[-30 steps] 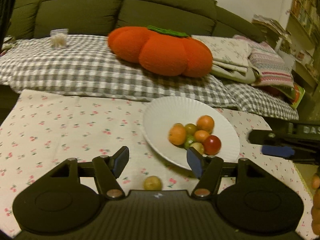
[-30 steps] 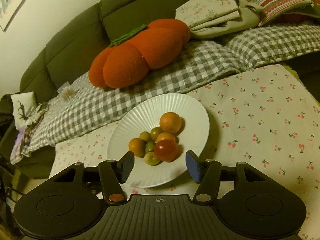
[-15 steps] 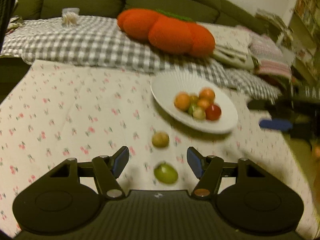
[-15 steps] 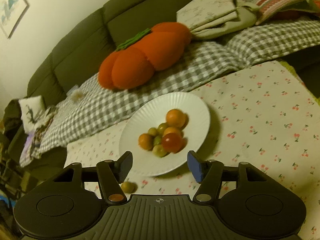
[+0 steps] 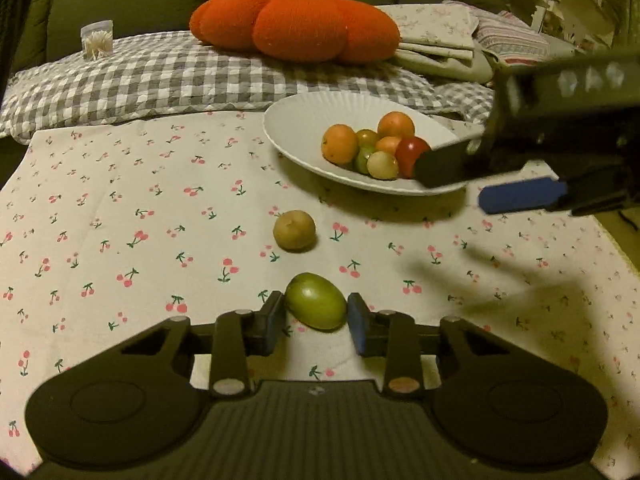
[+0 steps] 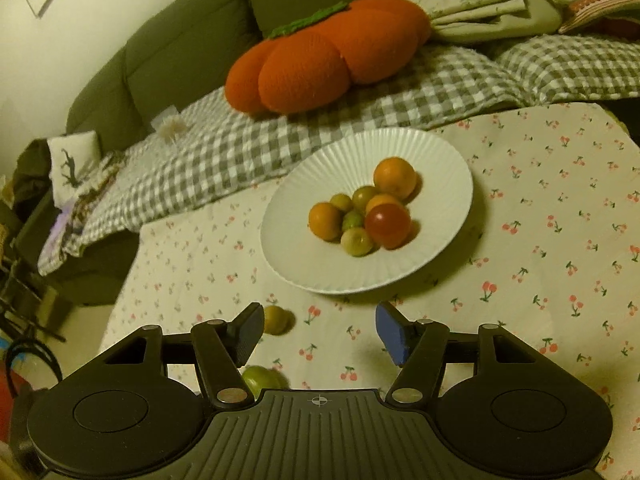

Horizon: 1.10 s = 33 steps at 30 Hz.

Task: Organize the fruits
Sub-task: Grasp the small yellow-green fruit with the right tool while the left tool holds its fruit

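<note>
Left claw (image 5: 316, 316) around green fruit (image 5: 316, 301)

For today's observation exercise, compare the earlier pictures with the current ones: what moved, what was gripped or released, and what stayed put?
The left gripper came down toward the cloth, and its jaws have just been closing around the green fruit, which now sits between the pads. The right gripper drifted back from the plate, open and empty. The brown fruit, the fruit pile on the plate and the orange cushion stayed where they were.
</note>
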### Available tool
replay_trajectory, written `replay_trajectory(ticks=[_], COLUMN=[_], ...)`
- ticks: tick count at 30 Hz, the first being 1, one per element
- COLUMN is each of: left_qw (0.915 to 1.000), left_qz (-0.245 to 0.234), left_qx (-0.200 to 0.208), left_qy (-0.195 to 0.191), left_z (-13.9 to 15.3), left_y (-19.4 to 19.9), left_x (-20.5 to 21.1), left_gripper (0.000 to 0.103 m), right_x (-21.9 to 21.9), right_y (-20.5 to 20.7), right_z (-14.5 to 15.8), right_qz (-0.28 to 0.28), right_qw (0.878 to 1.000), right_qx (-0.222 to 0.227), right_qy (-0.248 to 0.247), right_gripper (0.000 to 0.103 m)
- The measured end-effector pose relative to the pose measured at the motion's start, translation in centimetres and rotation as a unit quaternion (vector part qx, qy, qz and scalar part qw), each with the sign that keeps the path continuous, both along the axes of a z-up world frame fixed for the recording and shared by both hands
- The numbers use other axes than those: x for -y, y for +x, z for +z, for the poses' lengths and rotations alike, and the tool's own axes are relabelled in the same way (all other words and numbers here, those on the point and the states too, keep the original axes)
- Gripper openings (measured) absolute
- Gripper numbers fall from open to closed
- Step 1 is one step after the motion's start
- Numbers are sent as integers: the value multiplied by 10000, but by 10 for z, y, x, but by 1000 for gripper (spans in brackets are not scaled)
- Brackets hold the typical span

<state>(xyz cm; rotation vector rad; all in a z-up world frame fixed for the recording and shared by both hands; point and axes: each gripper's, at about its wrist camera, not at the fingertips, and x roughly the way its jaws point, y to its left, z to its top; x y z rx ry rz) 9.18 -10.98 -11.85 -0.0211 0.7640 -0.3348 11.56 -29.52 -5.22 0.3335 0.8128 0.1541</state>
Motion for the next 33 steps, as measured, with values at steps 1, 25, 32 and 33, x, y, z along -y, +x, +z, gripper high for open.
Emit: replay_trajectory(ticks=[1,25,32,33], left_qw=[10000,9850,9856,9858], left_qz=[48,1624,1605,1594], left_qx=[-6,-585,-529,-516], left_qy=[-22,-81,-93,-87], left_z=[1,3,6,7], left_y=[0,-1,-1,-1], left_x=[-3,-99,-97,-96], left_gripper=[33,33,33,33], right_x=[-2,-90,-95,-94], right_y=[0,34,37,36], right_z=[-2,-58,-63,-63], right_qz=[32,1135,1147,1132], right_qw=[10000,9863,9835,9841], right_qx=[6,323,447,446], right_qy=[-68,-1153,-1324,-1294], right_gripper=[62,57,27,27])
